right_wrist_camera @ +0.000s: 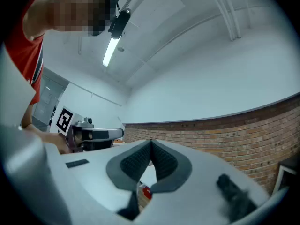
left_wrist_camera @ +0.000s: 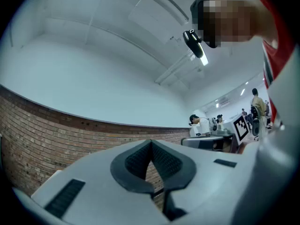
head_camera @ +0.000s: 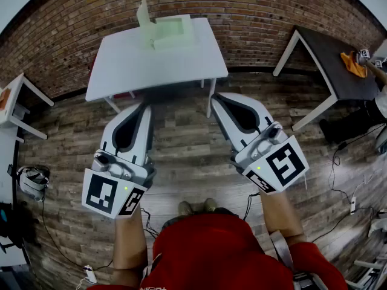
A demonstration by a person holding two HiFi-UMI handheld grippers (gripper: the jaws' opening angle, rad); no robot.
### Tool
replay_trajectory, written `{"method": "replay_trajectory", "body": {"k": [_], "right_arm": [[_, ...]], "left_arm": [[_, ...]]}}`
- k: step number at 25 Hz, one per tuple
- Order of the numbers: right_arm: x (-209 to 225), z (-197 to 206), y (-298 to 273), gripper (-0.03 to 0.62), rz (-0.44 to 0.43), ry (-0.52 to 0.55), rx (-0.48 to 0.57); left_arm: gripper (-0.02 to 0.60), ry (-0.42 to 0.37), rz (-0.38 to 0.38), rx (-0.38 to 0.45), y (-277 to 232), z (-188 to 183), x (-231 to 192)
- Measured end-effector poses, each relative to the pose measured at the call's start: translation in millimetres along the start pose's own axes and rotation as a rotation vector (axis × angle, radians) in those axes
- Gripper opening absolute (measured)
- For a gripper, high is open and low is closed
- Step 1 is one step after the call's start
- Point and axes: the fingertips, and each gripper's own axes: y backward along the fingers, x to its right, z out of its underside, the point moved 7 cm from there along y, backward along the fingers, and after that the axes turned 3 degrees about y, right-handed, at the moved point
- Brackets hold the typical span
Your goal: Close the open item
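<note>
A pale green box (head_camera: 171, 32) stands at the far edge of the white table (head_camera: 121, 65), its lid tilted up at the box's left side. My left gripper (head_camera: 147, 106) and right gripper (head_camera: 216, 96) hang over the wood floor, just short of the table's near edge, and both point toward it. Both are shut with nothing between the jaws. In the left gripper view the dark pads (left_wrist_camera: 140, 161) meet at the tip. The right gripper view shows its pads (right_wrist_camera: 161, 161) meeting the same way. The box shows in neither gripper view.
A dark table (head_camera: 329, 59) with an orange thing (head_camera: 354, 64) stands at the right. A white shelf (head_camera: 15, 107) and a headset (head_camera: 33, 180) are at the left. Cables (head_camera: 344, 162) lie on the floor. A brick wall (head_camera: 260, 11) runs behind the table.
</note>
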Motion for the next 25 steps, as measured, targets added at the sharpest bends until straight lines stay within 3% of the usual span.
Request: {"method": "replay_trajectory", "body": {"k": [12, 25], "right_arm": [[32, 11, 15, 0.031, -0.013, -0.066, 0.011], [75, 25, 46, 0.031, -0.037, -0.075, 0.001]], "left_arm": [[0.012, 0.006, -0.021, -0.019, -23, 13, 13], [0.012, -0.002, -0.102, -0.033, -40, 26, 29]]}}
